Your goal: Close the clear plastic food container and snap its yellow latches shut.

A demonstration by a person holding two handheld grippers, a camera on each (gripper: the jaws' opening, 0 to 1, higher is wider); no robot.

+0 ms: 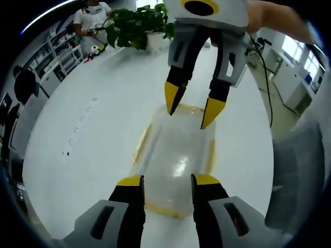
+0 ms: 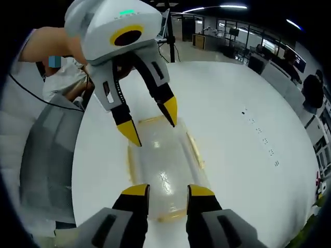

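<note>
A clear plastic food container (image 1: pixel 176 155) with yellow latches (image 1: pixel 140 144) along its sides lies lengthwise on the white table (image 1: pixel 93 155). My left gripper (image 1: pixel 168 181) is open over its near end, nothing between the jaws. My right gripper (image 1: pixel 191 111) comes in from the far end, open, with its yellow tips just above the container's far rim. In the right gripper view the container (image 2: pixel 163 165) lies between my right gripper (image 2: pixel 168 191) and the left gripper (image 2: pixel 151 129), both with jaws apart. I cannot tell whether the lid is seated.
A grey chair back (image 1: pixel 297 175) stands by the table edge beside the container, also in the right gripper view (image 2: pixel 46 155). A potted plant (image 1: pixel 139 23) sits at the table's far end, with a person (image 1: pixel 90 18) behind it. A black cable (image 1: pixel 266 82) trails from the right gripper.
</note>
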